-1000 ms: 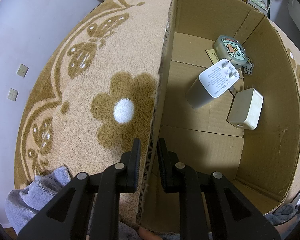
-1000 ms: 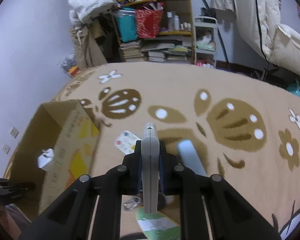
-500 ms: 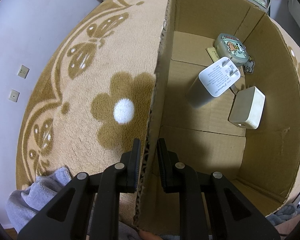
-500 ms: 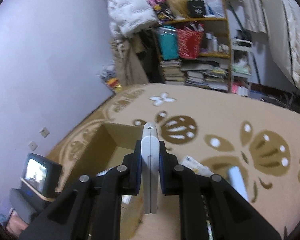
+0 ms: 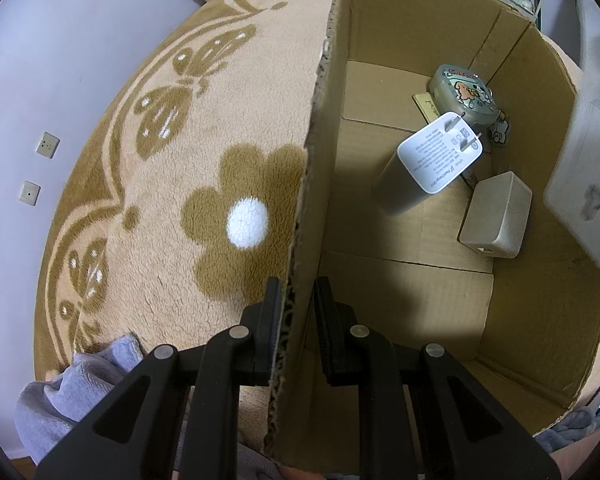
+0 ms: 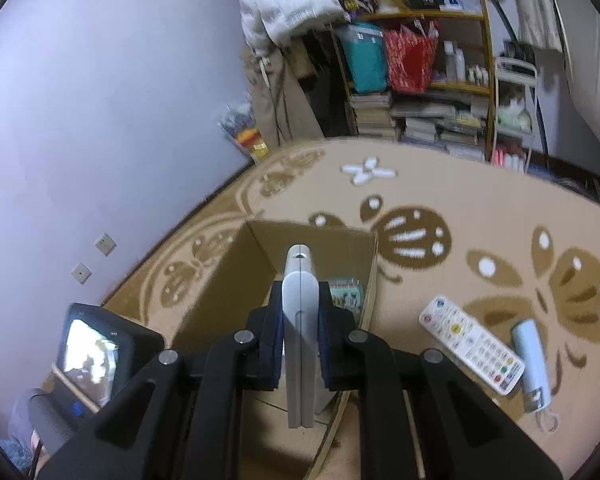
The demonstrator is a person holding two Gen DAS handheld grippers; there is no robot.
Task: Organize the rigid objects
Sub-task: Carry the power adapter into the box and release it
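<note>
Pale flat object (image 5: 584, 184) at right frame edge: blurred, cut off (identity unclear). Charger (image 5: 440, 152) label print illegible.

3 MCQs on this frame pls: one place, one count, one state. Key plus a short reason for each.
1. Where is the white plug charger?
A. inside the cardboard box
B. on the rug beside the remote
C. in the right gripper

2. How many wall sockets show on the wall in the left wrist view?
A. none
B. two
C. five

3. What is the left gripper doing?
A. hanging open above the rug
C. shut on a remote
B. shut on the box wall

Key: 1 A, the charger stands on the box floor near the grey tin. 2 B, two sockets sit one below the other. 3 B, its fingers straddle and pinch the cardboard edge, while the right gripper holds a flat grey device over the box.
</note>
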